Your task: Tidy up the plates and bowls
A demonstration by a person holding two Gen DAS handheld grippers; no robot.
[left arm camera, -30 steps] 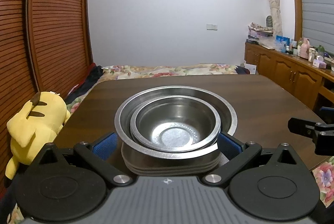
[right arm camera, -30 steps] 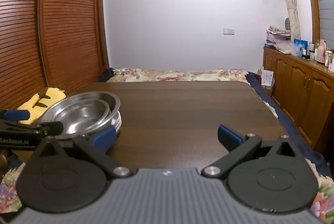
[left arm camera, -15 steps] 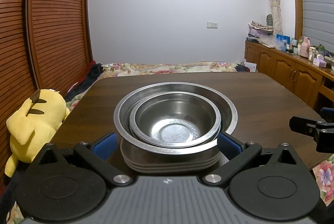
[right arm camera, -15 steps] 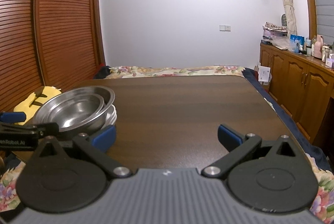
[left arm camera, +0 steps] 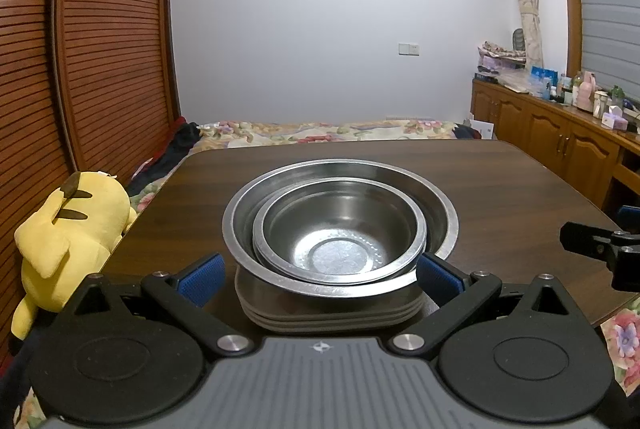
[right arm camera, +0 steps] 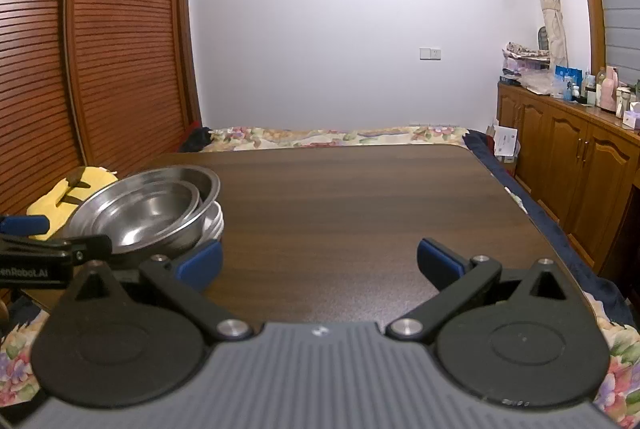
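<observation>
Here both the left gripper (left arm camera: pixel 320 275) and right gripper (right arm camera: pixel 320 259) are spread wide, holding nothing, near nested bowls (left arm camera: pixel 340 225) on plates (left arm camera: pixel 332 317).

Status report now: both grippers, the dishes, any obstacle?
Left gripper open, straddling plate stack. Right gripper open, empty. Small bowl nested in large bowl. Nothing blocking.

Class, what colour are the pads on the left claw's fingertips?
Blue pads, clearest in the left wrist view.
</observation>
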